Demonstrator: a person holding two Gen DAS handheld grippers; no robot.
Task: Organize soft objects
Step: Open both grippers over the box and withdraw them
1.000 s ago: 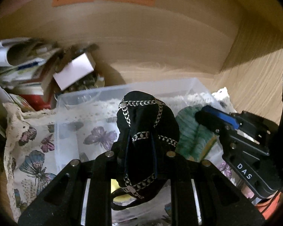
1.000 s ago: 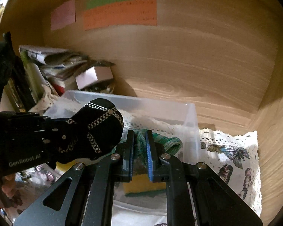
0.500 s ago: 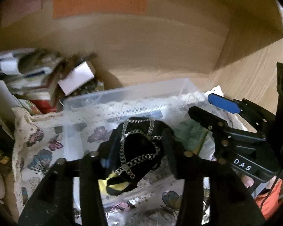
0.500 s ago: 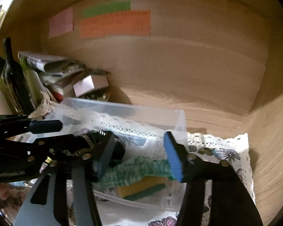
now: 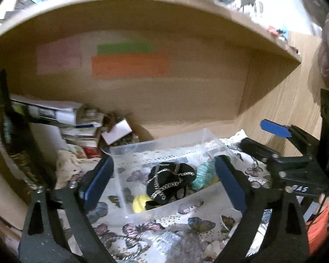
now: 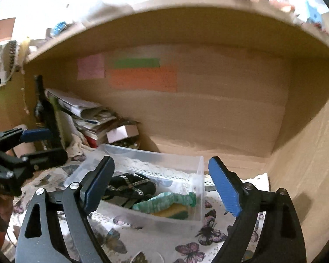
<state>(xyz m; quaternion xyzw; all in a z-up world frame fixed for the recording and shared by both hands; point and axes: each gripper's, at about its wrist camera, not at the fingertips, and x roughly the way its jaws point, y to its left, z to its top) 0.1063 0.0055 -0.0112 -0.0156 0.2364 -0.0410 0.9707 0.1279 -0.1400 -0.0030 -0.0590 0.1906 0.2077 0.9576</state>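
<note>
Nearest in each wrist view is that gripper's own pair of blue-padded fingers, spread wide with nothing between them: the left gripper (image 5: 162,179) and the right gripper (image 6: 162,186) both stand empty in front of the clear plastic bin (image 6: 199,188), which serves as the landmark here. The bin sits on a white butterfly-print cloth with a lace edge (image 6: 188,249).

Inside the bin, toward its left side, lies the black soft pouch trimmed with silver chain (image 5: 170,180). Right of it in the bin is the green knitted roll (image 6: 164,201), resting on a yellow sponge (image 6: 173,213). A yellow ball-like thing (image 5: 140,203) shows at the bin's front left, partly under the pouch.

Behind the bin to its left is a heap of papers and magazines (image 6: 87,114) with a small white box (image 6: 120,132). Above it, on the wooden back wall (image 6: 219,114), are pink, green and orange notes.

The soft things seem settled, so the step looks like clearing away. Both tools should draw straight back, fingers kept apart, clear of the bin rim and the lace so nothing snags.
</note>
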